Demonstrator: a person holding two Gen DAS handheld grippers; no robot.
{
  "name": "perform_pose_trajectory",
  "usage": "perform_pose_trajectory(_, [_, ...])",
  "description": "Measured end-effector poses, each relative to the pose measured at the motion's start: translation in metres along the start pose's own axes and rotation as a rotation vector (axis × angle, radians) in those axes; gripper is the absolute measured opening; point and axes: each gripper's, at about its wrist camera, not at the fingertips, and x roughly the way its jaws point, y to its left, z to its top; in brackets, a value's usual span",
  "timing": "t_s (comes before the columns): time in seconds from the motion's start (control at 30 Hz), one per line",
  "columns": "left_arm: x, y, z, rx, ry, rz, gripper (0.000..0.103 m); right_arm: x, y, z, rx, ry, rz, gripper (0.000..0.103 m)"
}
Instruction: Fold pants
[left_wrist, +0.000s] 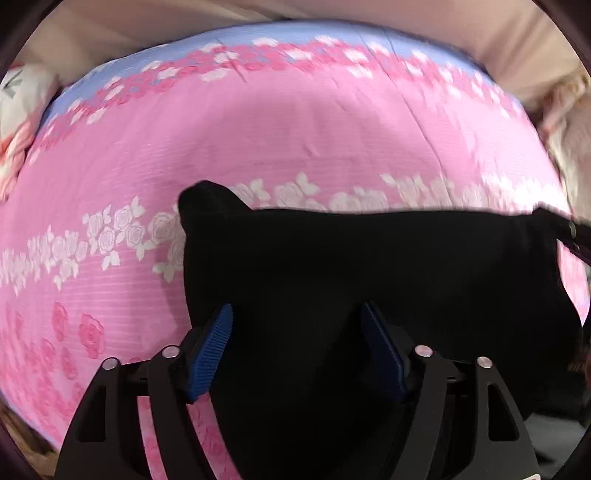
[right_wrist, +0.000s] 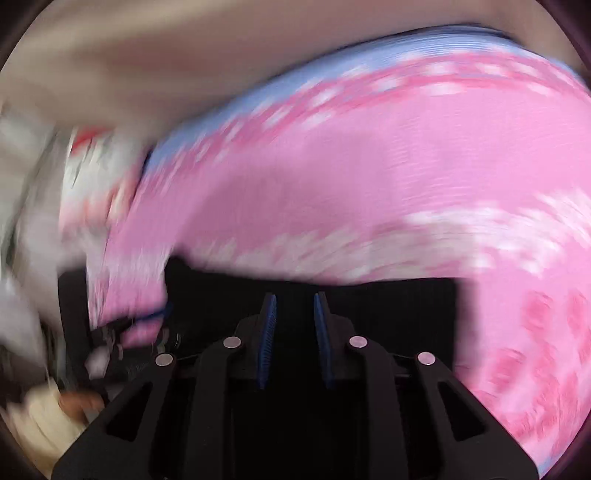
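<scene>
The black pants (left_wrist: 369, 266) lie folded in a flat block on the pink flowered bedspread (left_wrist: 258, 129). My left gripper (left_wrist: 297, 314) is open just above the near part of the pants, its blue pads (left_wrist: 212, 350) wide apart with black cloth between them. In the blurred right wrist view the pants (right_wrist: 388, 306) lie under and ahead of my right gripper (right_wrist: 294, 301), whose blue pads (right_wrist: 267, 339) stand a narrow gap apart with nothing seen between them. My left gripper shows at the left edge (right_wrist: 147, 325).
The bedspread (right_wrist: 369, 166) has white rose bands and a blue far edge. A white and red pillow (left_wrist: 18, 122) lies at the far left. Beige bedding (left_wrist: 569, 122) lies at the right. A beige wall (left_wrist: 258, 14) is behind the bed.
</scene>
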Motion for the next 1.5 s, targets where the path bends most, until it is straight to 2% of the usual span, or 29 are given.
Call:
perform_pose_trajectory(0.03, [0.001,0.003,0.002,-0.025,0.003,-0.014,0.073,0.012,-0.012,0.001,0.038,0.008,-0.019,0.013])
perform_pose_trajectory(0.07, [0.001,0.010,0.004,-0.065,0.003,-0.034,0.073,0.011,-0.029,0.001,0.151,-0.020,0.026,0.006])
perform_pose_trajectory(0.1, [0.000,0.018,0.005,-0.104,-0.005,-0.061,0.073,0.001,-0.038,0.004,0.257,-0.043,0.028,0.006])
perform_pose_trajectory(0.13, [0.000,0.024,0.009,-0.124,-0.006,-0.057,0.072,-0.010,-0.029,0.007,0.255,-0.068,0.022,0.010])
perform_pose_trajectory(0.2, [-0.004,0.041,0.009,-0.149,-0.006,-0.020,0.072,-0.017,0.012,0.018,0.115,-0.062,0.064,0.012])
perform_pose_trajectory(0.27, [-0.018,0.059,0.004,-0.199,-0.043,0.008,0.071,-0.003,0.056,0.029,-0.020,0.012,0.146,0.012])
perform_pose_trajectory(0.33, [-0.033,0.084,-0.009,-0.261,-0.058,0.030,0.071,0.030,0.106,0.038,-0.135,0.107,0.245,0.012])
perform_pose_trajectory(0.37, [-0.036,0.093,-0.014,-0.282,-0.055,0.039,0.071,0.048,0.124,0.046,-0.165,0.151,0.264,0.012])
perform_pose_trajectory(0.4, [-0.042,0.103,-0.022,-0.305,-0.054,0.048,0.071,0.075,0.144,0.052,-0.213,0.210,0.259,0.012])
perform_pose_trajectory(0.47, [-0.056,0.117,-0.043,-0.332,-0.048,0.063,0.071,0.126,0.158,0.064,-0.274,0.275,0.136,0.005])
perform_pose_trajectory(0.5, [-0.061,0.119,-0.052,-0.333,-0.048,0.086,0.071,0.137,0.153,0.074,-0.235,0.271,0.169,0.000])
perform_pose_trajectory(0.57, [-0.070,0.121,-0.069,-0.342,-0.043,0.098,0.071,0.140,0.149,0.089,-0.155,0.264,0.194,0.000])
perform_pose_trajectory(0.6, [-0.074,0.119,-0.077,-0.341,-0.039,0.087,0.071,0.131,0.151,0.093,-0.150,0.232,0.197,0.000])
perform_pose_trajectory(0.67, [-0.076,0.114,-0.087,-0.328,-0.033,0.091,0.071,0.109,0.155,0.092,-0.178,0.155,0.172,0.007])
perform_pose_trajectory(0.73, [-0.077,0.108,-0.094,-0.315,-0.034,0.071,0.071,0.118,0.165,0.085,-0.217,0.225,0.218,0.007])
perform_pose_trajectory(0.77, [-0.075,0.105,-0.095,-0.309,-0.032,0.065,0.071,0.130,0.165,0.088,-0.247,0.248,0.197,0.004])
perform_pose_trajectory(0.8, [-0.072,0.100,-0.094,-0.299,-0.031,0.059,0.071,0.143,0.162,0.087,-0.277,0.247,0.137,0.002])
perform_pose_trajectory(0.87, [-0.065,0.090,-0.089,-0.261,-0.016,0.048,0.071,0.142,0.142,0.097,-0.156,0.202,0.169,0.003])
perform_pose_trajectory(0.9, [-0.063,0.084,-0.085,-0.241,-0.010,0.050,0.071,0.127,0.130,0.104,-0.095,0.145,0.102,0.009])
perform_pose_trajectory(1.0, [-0.059,0.072,-0.073,-0.195,-0.001,0.069,0.071,0.068,0.100,0.102,-0.036,0.013,0.116,0.009])
perform_pose_trajectory(1.07, [-0.054,0.067,-0.066,-0.171,0.005,0.069,0.071,0.030,0.078,0.089,-0.040,-0.039,0.073,0.010])
perform_pose_trajectory(1.1, [-0.051,0.065,-0.063,-0.165,0.016,0.068,0.071,0.008,0.062,0.075,-0.035,-0.064,0.023,0.025])
perform_pose_trajectory(1.13, [-0.047,0.064,-0.060,-0.160,0.029,0.060,0.071,-0.009,0.046,0.063,-0.018,-0.075,-0.029,0.035])
perform_pose_trajectory(1.17, [-0.044,0.062,-0.058,-0.155,0.040,0.056,0.071,-0.026,0.031,0.049,0.005,-0.087,-0.086,0.065])
perform_pose_trajectory(1.2, [-0.040,0.059,-0.054,-0.149,0.059,0.058,0.071,-0.037,0.019,0.041,0.027,-0.106,-0.119,0.078])
perform_pose_trajectory(1.23, [-0.038,0.056,-0.051,-0.141,0.069,0.068,0.071,-0.051,0.007,0.025,0.050,-0.129,-0.140,0.080])
perform_pose_trajectory(1.37, [-0.033,0.051,-0.042,-0.115,0.091,0.124,0.078,-0.081,-0.039,-0.027,0.171,-0.120,-0.148,0.080])
perform_pose_trajectory(1.5, [-0.026,0.048,-0.036,-0.096,0.135,0.168,0.081,-0.075,-0.065,-0.064,0.272,-0.077,-0.115,0.082])
